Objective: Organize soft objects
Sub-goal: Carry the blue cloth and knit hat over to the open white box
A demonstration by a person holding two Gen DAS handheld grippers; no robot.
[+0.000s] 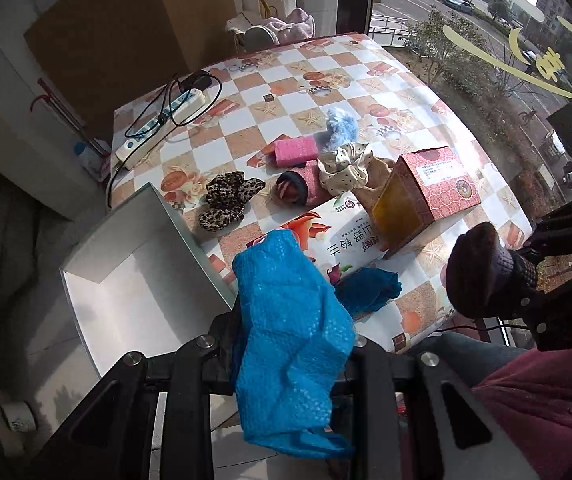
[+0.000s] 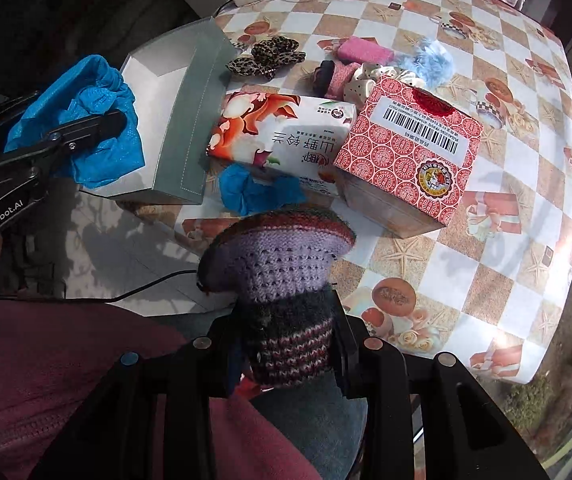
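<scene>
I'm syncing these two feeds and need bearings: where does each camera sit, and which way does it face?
Left wrist: sits on the left gripper, facing the table's far side; its fingers clamp a blue cloth; the right gripper shows.
Right wrist: sits on the right gripper, facing the table; it grips a knitted sock; maroon sleeve below.
Shared: grey box, red carton.

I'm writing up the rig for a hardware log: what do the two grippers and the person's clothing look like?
Both the left gripper and right gripper are matte black, angular frames with slotted cut-outs and round silver bolts. The left one carries white GenRobot.AI lettering. The person wears a maroon fleece sleeve.
</scene>
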